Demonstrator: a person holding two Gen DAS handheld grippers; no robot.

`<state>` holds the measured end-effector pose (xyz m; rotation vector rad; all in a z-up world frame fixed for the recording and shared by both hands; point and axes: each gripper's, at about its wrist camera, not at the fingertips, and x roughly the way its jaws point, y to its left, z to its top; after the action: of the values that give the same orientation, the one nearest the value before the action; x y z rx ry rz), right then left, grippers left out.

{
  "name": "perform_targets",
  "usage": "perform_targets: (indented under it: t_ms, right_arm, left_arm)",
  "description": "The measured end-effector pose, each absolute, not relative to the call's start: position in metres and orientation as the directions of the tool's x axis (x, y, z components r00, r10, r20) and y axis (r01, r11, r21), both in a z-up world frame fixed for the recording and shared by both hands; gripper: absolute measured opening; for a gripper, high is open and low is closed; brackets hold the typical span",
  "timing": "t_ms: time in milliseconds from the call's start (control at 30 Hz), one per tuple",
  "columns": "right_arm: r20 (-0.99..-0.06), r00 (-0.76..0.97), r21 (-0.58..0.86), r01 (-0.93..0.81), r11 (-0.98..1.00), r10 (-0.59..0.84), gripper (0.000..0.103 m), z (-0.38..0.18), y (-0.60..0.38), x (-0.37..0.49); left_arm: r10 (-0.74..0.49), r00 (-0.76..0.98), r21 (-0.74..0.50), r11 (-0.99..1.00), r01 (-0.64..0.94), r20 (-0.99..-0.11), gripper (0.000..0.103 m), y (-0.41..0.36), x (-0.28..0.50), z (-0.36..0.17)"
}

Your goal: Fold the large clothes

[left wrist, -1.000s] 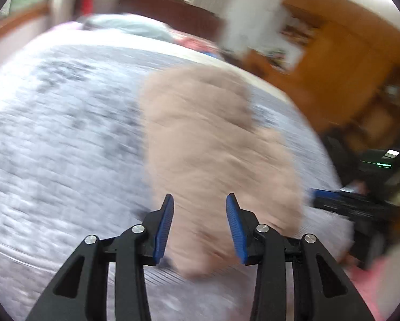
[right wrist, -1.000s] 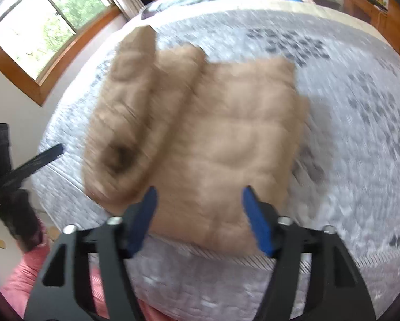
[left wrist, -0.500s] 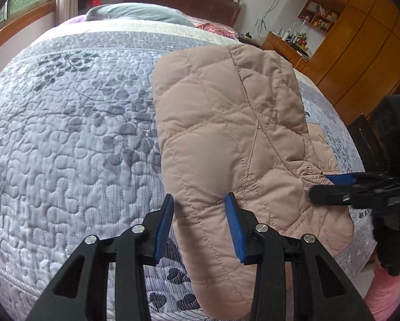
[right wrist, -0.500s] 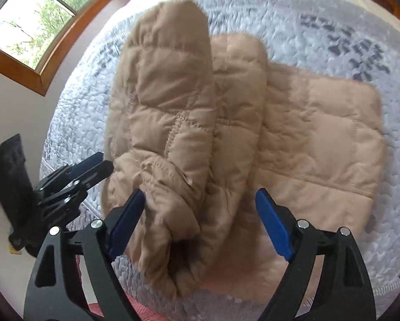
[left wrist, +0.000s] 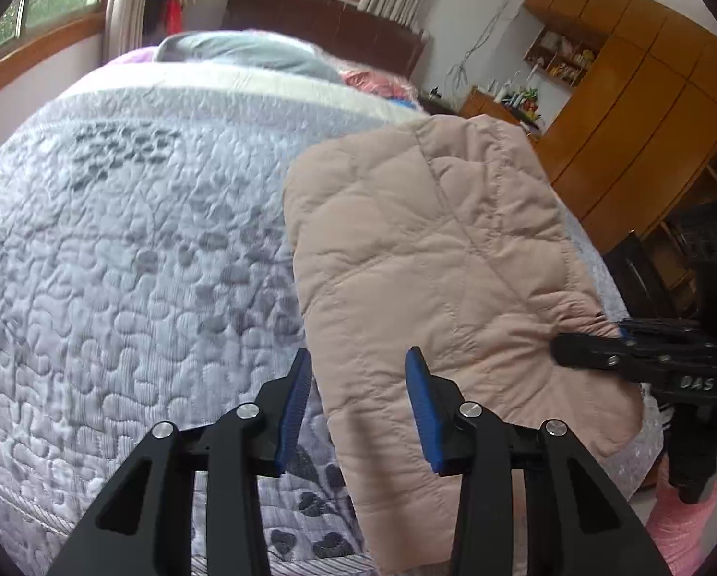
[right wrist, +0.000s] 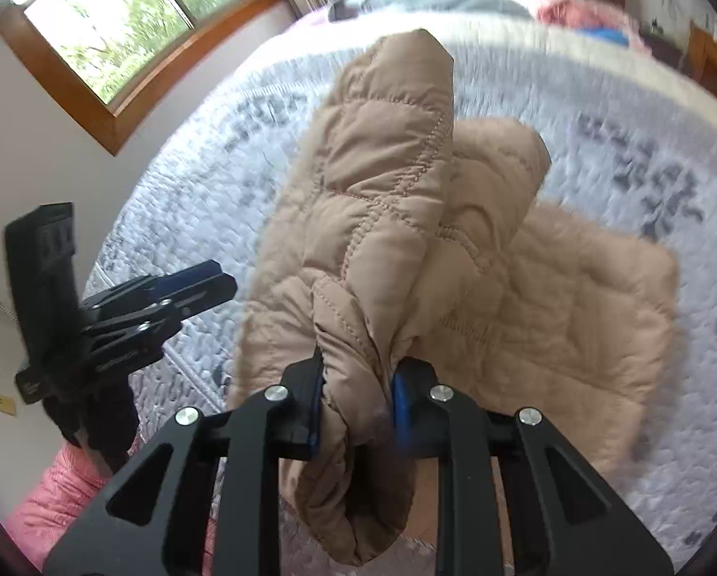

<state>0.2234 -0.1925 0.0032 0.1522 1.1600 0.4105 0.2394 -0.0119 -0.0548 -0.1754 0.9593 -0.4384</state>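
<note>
A beige quilted jacket (left wrist: 435, 259) lies partly folded on a grey quilted bedspread (left wrist: 128, 249). My left gripper (left wrist: 356, 403) is open, its blue pads straddling the jacket's near left edge without closing on it. My right gripper (right wrist: 356, 396) is shut on a bunched sleeve (right wrist: 382, 221) of the jacket, which rises from the jaws over the folded body (right wrist: 574, 317). The right gripper also shows in the left wrist view (left wrist: 593, 348) at the jacket's right edge. The left gripper shows in the right wrist view (right wrist: 185, 293), left of the jacket.
Pillows (left wrist: 243, 55) and a dark headboard (left wrist: 325, 24) stand at the bed's far end. Wooden cabinets (left wrist: 637, 134) stand to the right. A window (right wrist: 137, 24) is on the left wall. The bed's near edge (left wrist: 70, 528) is just below the grippers.
My right gripper has closed on the jacket sleeve; it was open half a second ago. My left gripper stays open and has held roughly in place at the jacket's left edge.
</note>
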Motion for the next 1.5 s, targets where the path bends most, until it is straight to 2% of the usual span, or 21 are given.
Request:
perform_targets:
  t_ms: [167,367,967,1267,1500]
  right_arm:
    - [-0.835,0.405,0.307,-0.218,0.926,0.372,0.021,0.03,-0.221,0.201]
    - [-0.832,0.427,0.318,-0.16,0.935,0.355,0.021,0.025,-0.255,0.185]
    - [-0.824,0.417,0.401,-0.047,0.915,0.382,0.022,-0.025,-0.313,0.154]
    - [-0.815,0.394,0.455,-0.019,0.89,0.425,0.024,-0.062,-0.325,0.147]
    - [-0.8,0.373,0.511,0.014,0.86,0.47,0.026,-0.103,-0.33,0.157]
  left_arm:
    - [-0.456,0.494,-0.313,0.884,0.347,-0.74,0.039,-0.042,0.229,-0.042]
    - [-0.469,0.476,-0.276,0.864,0.42,-0.744,0.039,-0.081,0.213,-0.038]
    - [-0.447,0.421,-0.226,0.849,0.477,-0.79,0.04,-0.126,0.204,-0.057]
    - [-0.421,0.42,-0.187,0.85,0.493,-0.804,0.043,-0.133,0.2,-0.067]
    - [-0.408,0.431,-0.178,0.858,0.481,-0.805,0.05,-0.133,0.206,-0.08]
